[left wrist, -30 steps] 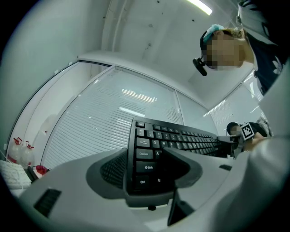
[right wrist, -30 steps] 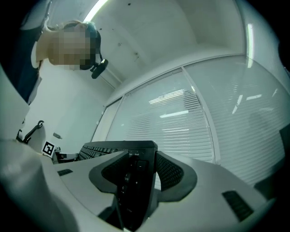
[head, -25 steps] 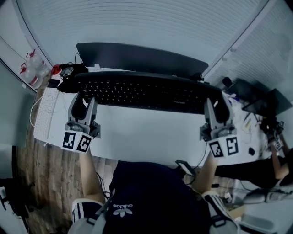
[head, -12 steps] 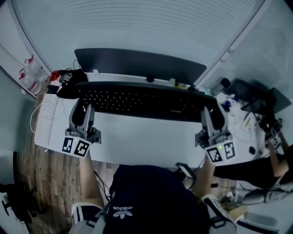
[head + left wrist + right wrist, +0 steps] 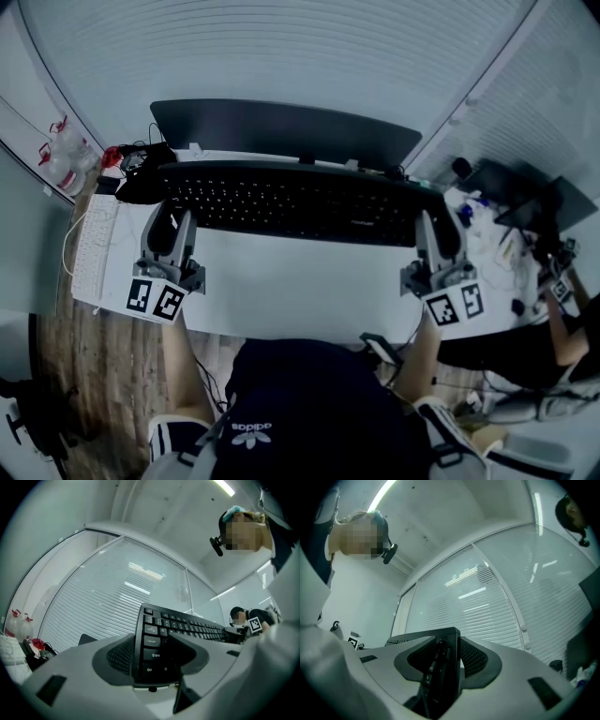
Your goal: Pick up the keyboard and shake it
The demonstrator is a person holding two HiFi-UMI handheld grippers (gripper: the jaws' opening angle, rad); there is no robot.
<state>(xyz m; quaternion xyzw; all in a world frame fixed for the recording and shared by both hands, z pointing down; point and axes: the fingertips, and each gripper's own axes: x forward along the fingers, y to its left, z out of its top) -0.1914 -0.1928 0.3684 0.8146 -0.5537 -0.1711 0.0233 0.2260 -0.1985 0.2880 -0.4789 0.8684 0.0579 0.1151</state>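
Evidently the pick-up is done and the shake is the step in hand: the black keyboard (image 5: 291, 202) hangs between the two grippers, out in front of the person and just before the dark monitor (image 5: 281, 131), above the far part of the white desk (image 5: 291, 281). How far it clears the desktop is hard to judge from so steep a head view, though it appears to be raised. The left gripper (image 5: 169, 223) has its jaws clamped on the left end, and its own view shows the pads pinching the slab at the Shift and Ctrl keys. The right gripper (image 5: 438, 232) takes the opposite end; its jaws have just been closing, and its own view shows the keyboard's end edge between the pads with both seeming to press on it. The next move calls for short, matched strokes from both hands, with the grips kept firm so that neither end slides out of the pads. The keyboard is a long, thin, full-size board with dark keys and pale legends, rigid enough to span the gap without visible sag, and it lies roughly level from end to end. A second, white keyboard (image 5: 94, 239) lies at the desk's left edge, untouched.
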